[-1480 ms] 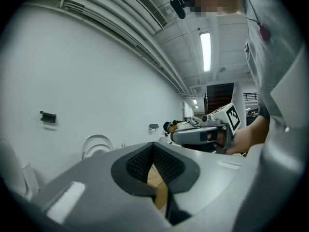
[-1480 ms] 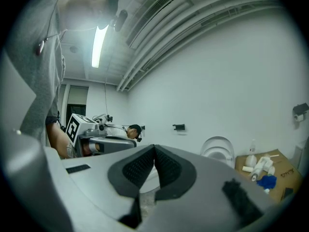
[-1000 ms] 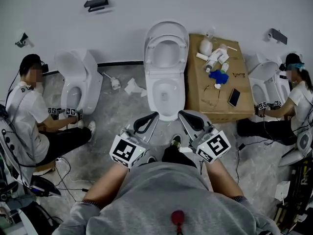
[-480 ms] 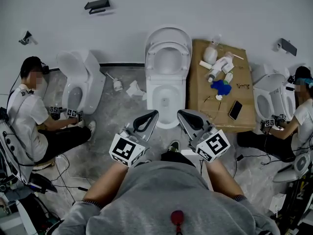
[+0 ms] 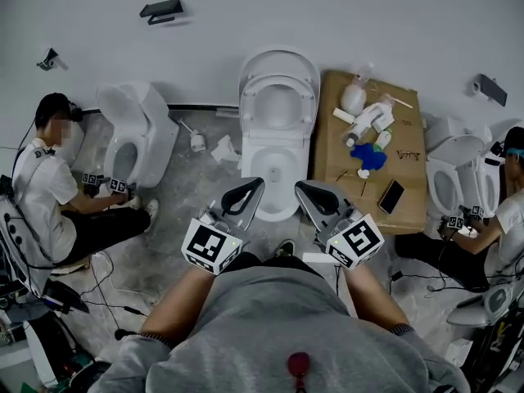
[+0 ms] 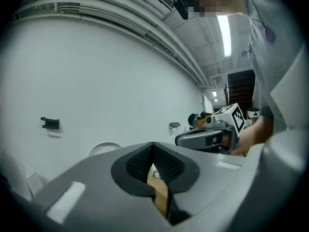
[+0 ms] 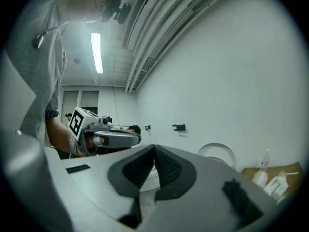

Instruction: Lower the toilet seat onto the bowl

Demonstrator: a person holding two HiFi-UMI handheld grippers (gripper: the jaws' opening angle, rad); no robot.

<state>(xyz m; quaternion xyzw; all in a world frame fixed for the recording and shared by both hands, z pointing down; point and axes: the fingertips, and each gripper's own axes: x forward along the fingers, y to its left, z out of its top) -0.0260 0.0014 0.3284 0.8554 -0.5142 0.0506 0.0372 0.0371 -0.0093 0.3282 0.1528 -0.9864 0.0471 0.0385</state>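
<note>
The white toilet stands against the wall in the head view, with its seat (image 5: 278, 103) raised and leaning back on the upright lid (image 5: 279, 59). Below them the bowl (image 5: 273, 170) is uncovered. My left gripper (image 5: 255, 183) and right gripper (image 5: 301, 187) hover side by side over the bowl's front rim, both shut with nothing in them. In the left gripper view the left gripper (image 6: 153, 146) has its pads together, and the lid's top (image 6: 104, 149) shows beyond. The right gripper (image 7: 154, 149) is also closed at the tips, with the lid (image 7: 217, 151) to its right.
A cardboard box (image 5: 385, 191) right of the toilet carries bottles, a blue cloth (image 5: 369, 155) and a phone (image 5: 391, 196). People sit on the floor at a left toilet (image 5: 131, 137) and a right toilet (image 5: 450, 178). Crumpled paper (image 5: 221, 147) lies on the floor.
Both grippers have moved forward towards the toilet; their tips now lie over the bowl's front rim instead of short of it. Jaws stay shut.
</note>
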